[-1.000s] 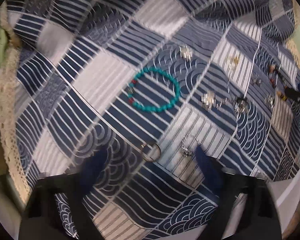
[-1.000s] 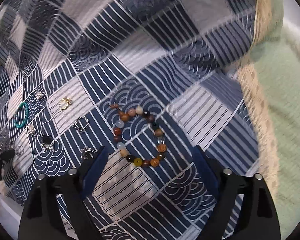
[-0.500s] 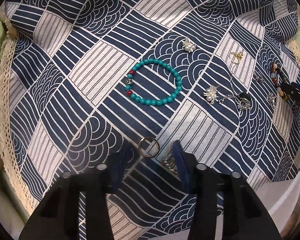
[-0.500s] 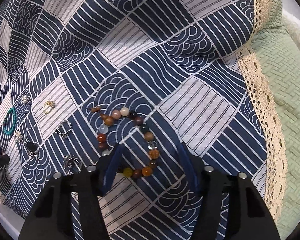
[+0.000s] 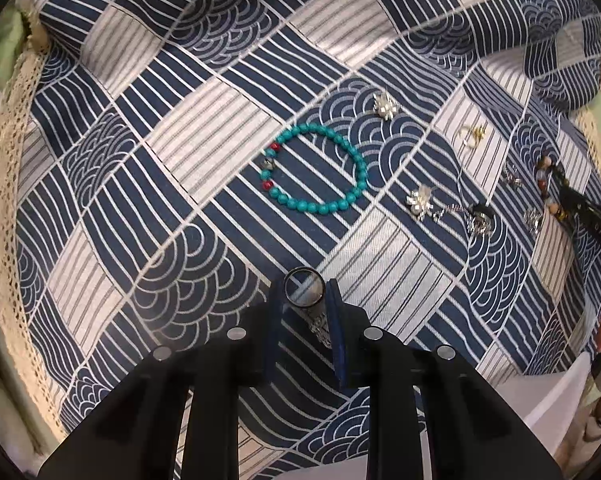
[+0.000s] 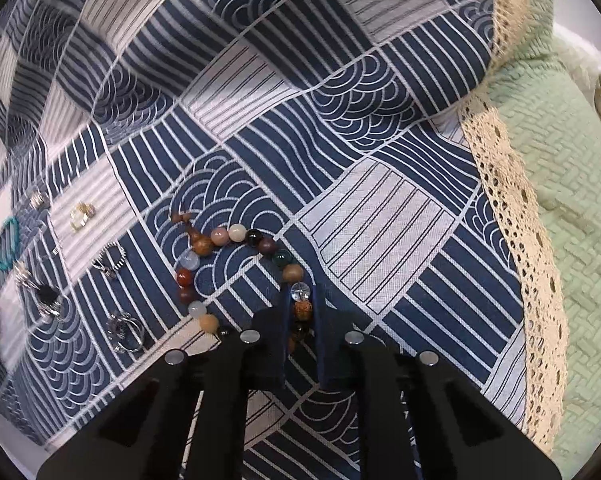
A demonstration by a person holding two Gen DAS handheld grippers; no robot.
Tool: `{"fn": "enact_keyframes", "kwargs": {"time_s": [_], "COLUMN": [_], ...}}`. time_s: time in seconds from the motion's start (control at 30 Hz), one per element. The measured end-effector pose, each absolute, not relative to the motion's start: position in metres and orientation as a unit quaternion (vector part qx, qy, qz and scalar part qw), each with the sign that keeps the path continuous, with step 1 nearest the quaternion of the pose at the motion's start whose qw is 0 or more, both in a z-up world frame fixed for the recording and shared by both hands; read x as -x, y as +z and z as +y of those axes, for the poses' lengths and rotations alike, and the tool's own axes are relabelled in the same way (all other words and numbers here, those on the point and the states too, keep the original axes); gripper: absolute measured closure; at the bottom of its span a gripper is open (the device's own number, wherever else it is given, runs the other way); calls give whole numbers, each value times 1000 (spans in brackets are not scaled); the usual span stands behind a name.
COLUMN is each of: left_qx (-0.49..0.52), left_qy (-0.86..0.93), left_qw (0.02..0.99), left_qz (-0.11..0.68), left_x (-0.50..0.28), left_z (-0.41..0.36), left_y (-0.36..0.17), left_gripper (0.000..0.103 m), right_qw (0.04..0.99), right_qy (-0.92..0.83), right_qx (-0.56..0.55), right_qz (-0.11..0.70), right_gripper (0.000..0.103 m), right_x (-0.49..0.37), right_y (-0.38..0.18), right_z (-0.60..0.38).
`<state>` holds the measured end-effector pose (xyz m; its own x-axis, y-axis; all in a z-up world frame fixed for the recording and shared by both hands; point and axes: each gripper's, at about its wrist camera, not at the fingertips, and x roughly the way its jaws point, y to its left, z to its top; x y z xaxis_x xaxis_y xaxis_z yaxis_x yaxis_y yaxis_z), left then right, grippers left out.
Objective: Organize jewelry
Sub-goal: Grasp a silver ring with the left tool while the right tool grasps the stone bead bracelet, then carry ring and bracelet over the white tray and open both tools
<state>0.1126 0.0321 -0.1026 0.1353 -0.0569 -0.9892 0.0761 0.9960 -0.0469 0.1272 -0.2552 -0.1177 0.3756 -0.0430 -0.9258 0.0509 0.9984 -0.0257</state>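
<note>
On the blue-and-white patterned cloth [image 5: 204, 152], my left gripper [image 5: 304, 284] points straight down. Its jaws are closing, and the blue pads touch both sides of a dark metal ring [image 5: 305, 304]. A small silver ring [image 5: 320, 326] lies between the pads behind it. My right gripper [image 6: 303, 294] is shut on the right side of a multicoloured bead bracelet [image 6: 220, 236]; several of its beads sit between the pads. In the left wrist view that bracelet [image 5: 548, 168] and the right gripper's dark fingers [image 5: 580, 208] show at the far right. A turquoise bracelet [image 5: 356, 168] lies ahead.
Silver flower earrings [image 5: 385, 106], a gold ring [image 5: 474, 134] and a dark-stone pendant [image 5: 480, 216] lie between the grippers. Two silver rings [image 6: 116, 260] [image 6: 126, 332] lie left of the bead bracelet. The cloth's lace edge [image 6: 512, 216] borders a green textured cover [image 6: 572, 184].
Both grippers' jaws have come together from wide open: the left around the dark ring, the right onto the bead bracelet's side. Neither hand has shifted much.
</note>
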Motion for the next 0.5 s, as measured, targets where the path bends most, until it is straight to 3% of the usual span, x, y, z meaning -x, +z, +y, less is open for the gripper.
{"fn": "enact_keyframes", "kwargs": {"time_s": [0.5], "left_qx": [7], "left_qy": [-60], "left_qw": [773], "left_qz": [631], "left_x": [-102], "left_z": [43], "left_y": [-65], "left_gripper": [83], "right_qw": [840], "right_qy": [5], "right_qx": [-48], "right_qz": [540], "right_gripper": [91], "right_x": [-121], "right_y": [-92], "right_z": [-276]}}
